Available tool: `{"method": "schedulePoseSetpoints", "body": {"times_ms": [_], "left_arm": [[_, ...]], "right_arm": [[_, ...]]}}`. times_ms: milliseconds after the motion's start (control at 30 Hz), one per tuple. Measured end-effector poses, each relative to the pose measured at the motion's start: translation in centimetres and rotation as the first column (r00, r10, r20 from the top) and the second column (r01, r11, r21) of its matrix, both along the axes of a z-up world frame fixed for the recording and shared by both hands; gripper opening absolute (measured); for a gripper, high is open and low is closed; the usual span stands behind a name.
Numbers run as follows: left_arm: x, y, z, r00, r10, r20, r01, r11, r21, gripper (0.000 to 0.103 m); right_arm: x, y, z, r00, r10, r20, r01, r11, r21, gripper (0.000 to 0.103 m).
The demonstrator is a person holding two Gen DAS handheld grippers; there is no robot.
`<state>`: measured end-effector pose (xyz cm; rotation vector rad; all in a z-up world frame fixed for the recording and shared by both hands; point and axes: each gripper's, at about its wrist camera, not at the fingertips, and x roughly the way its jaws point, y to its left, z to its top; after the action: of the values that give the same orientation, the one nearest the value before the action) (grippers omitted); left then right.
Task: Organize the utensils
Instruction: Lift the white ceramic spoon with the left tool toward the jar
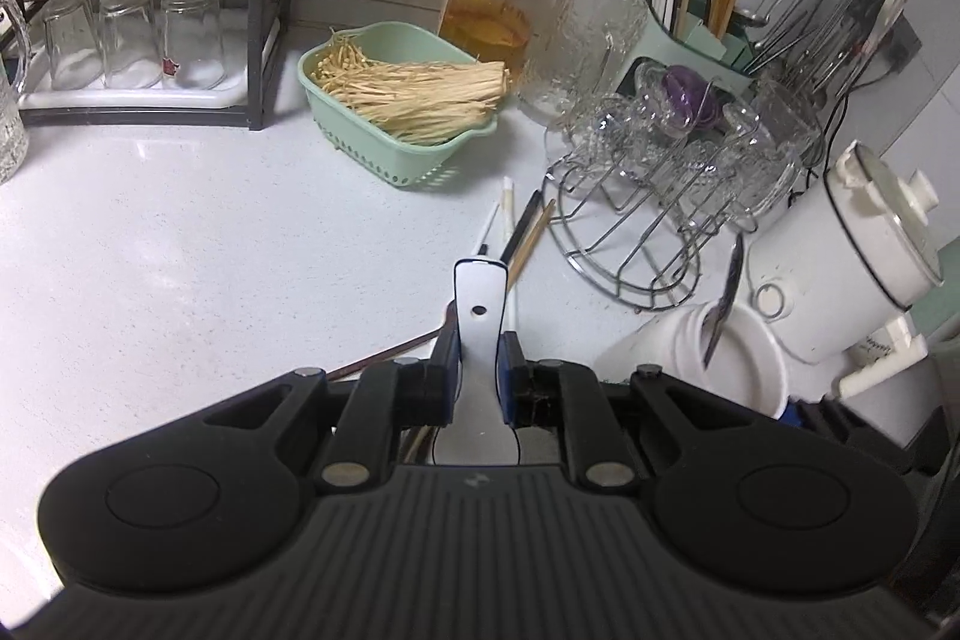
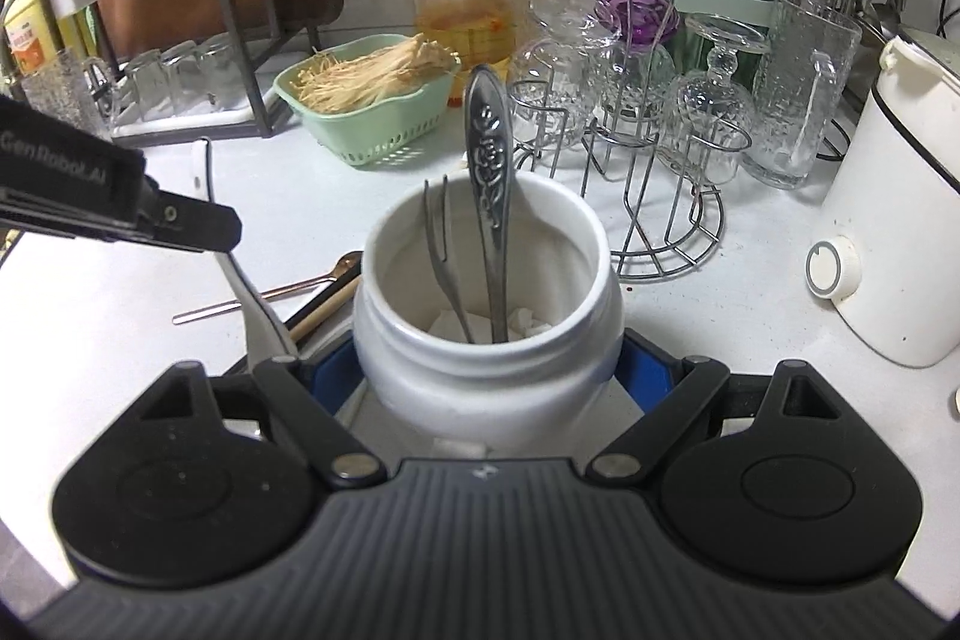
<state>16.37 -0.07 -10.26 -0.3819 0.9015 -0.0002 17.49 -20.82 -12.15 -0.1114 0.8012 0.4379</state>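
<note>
My left gripper (image 1: 478, 346) is shut on the handle of a white ceramic spoon (image 1: 478, 298), held above the white counter. In the right wrist view the left gripper (image 2: 198, 229) comes in from the left with the spoon (image 2: 258, 310) hanging below it, beside the jar. My right gripper (image 2: 489, 370) is shut on a white jar (image 2: 486, 358); a metal fork (image 2: 441, 256) and an ornate metal utensil handle (image 2: 489, 172) stand in it. The jar (image 1: 720, 358) shows at the right of the left wrist view. Loose chopsticks (image 1: 525, 235) lie on the counter ahead.
A green basket of enoki mushrooms (image 1: 408, 100), a red-lidded jar (image 1: 498, 4), a wire rack of glasses (image 1: 660, 196), a green chopstick holder (image 1: 690, 16) and a white cooker (image 1: 852, 268) crowd the back and right. A copper spoon (image 2: 282, 289) lies by the jar.
</note>
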Motion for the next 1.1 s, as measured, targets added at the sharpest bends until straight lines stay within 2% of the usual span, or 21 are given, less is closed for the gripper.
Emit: {"method": "schedulePoseSetpoints", "body": {"times_ms": [333, 567, 767, 1100], "left_arm": [[0.2, -0.3, 2.3, 1.0, -0.008, 0.029, 0.008, 1.0, 0.008, 0.016], [-0.5, -0.6, 5.6, 0.996, -0.036, 0.08, 0.033, 0.999, 0.037, 0.016], [-0.6, -1.5, 8.6, 0.991, -0.074, 0.11, 0.071, 0.997, 0.032, 0.016], [-0.8, -3.4, 13.9, 0.97, -0.146, 0.195, 0.141, 0.989, 0.039, 0.016]], "right_arm": [[0.1, 0.2, 0.1, 1.0, 0.001, -0.004, -0.001, 1.0, -0.011, 0.09], [0.1, 0.2, 0.1, 1.0, -0.002, -0.007, 0.002, 1.0, -0.011, 0.09], [0.0, 0.2, 0.0, 1.0, -0.008, -0.008, 0.008, 1.0, -0.007, 0.09], [-0.3, 0.9, 0.2, 1.0, 0.013, -0.016, -0.013, 1.0, -0.012, 0.09]]}}
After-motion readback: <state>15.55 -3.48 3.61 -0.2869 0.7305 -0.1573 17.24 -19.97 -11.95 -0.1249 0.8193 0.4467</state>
